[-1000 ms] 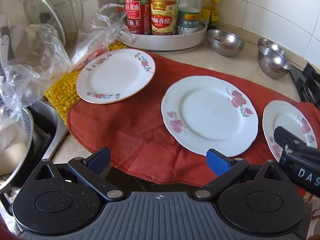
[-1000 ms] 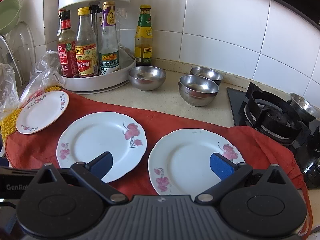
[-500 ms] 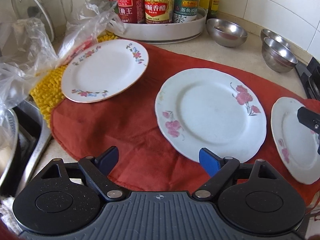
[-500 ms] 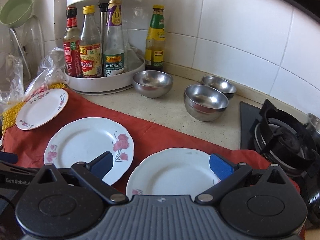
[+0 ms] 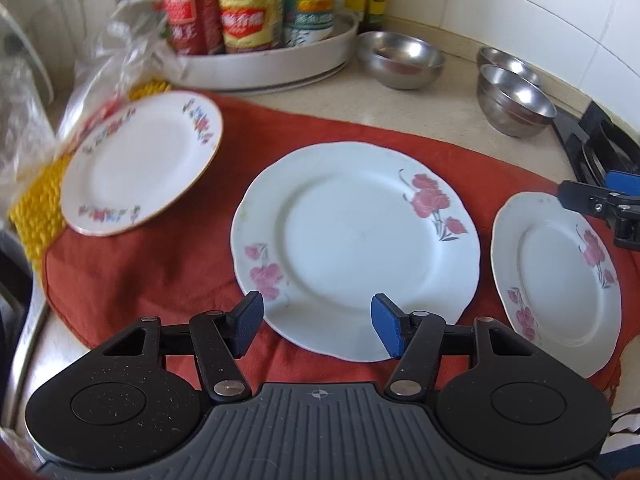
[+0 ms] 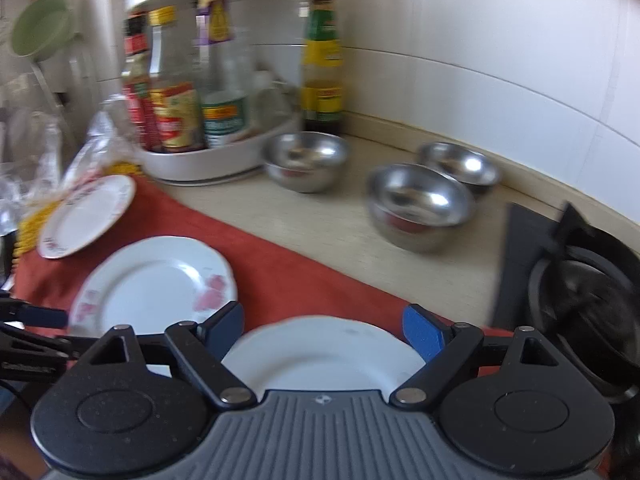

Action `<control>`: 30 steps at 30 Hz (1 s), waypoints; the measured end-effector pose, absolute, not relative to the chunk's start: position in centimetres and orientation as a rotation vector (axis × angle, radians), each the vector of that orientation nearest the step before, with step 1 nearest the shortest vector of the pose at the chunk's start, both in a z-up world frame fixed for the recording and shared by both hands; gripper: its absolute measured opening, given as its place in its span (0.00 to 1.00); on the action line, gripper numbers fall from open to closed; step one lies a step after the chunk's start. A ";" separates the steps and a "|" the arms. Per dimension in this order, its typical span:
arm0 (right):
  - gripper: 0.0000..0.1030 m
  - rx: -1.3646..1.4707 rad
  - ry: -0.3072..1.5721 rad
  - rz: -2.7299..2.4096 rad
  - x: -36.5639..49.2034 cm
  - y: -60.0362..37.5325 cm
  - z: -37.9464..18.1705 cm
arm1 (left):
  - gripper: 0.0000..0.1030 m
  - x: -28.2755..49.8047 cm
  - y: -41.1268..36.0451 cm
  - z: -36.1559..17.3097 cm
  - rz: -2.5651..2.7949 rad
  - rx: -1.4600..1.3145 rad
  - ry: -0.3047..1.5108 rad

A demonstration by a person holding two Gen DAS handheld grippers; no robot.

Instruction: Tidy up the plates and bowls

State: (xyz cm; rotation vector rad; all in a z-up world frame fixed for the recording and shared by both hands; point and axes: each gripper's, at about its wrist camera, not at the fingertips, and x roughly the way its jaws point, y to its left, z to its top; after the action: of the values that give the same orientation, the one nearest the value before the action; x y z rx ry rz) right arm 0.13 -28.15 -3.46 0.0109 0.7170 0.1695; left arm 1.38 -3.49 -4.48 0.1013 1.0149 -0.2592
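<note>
Three plates on red cloth [image 5: 160, 264], three steel bowls on counter.
Left gripper [image 5: 316, 326]: jaws closing, near rim of middle plate [image 5: 352, 240] between them, pads not touching. Right gripper [image 6: 324, 330]: jaws closing, apart, over right plate [image 6: 320, 356]. Small plate [image 5: 140, 160] at left; bowls [image 5: 516, 100] behind, near bottle tray [image 5: 272, 68].

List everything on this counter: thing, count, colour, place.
Pink-flowered white plates: two, on the red cloth, centre and right.
Gold-rimmed floral plate: one, white, left, partly on the yellow mat.
Red cloth: one, under the plates.
Yellow knobbly mat: one, far left.
Steel bowls: three, silver, on bare counter behind the cloth.
White turntable rack: one, holding sauce bottles, back left.
Gas hob: black, far right.
Left gripper: fingers closing, nothing held.
Right gripper: closing, nothing held.
</note>
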 end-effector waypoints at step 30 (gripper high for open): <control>0.55 0.203 0.954 0.355 10.8 -25.7 -7.5 | 0.64 8.8 -2.8 -5.3 -0.334 0.017 1.034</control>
State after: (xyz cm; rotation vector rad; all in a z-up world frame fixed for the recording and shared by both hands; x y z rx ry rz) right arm 10.79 -25.72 -7.48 0.2031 0.9536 0.3554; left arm 8.80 -2.77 -5.31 0.0169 1.0344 -0.3338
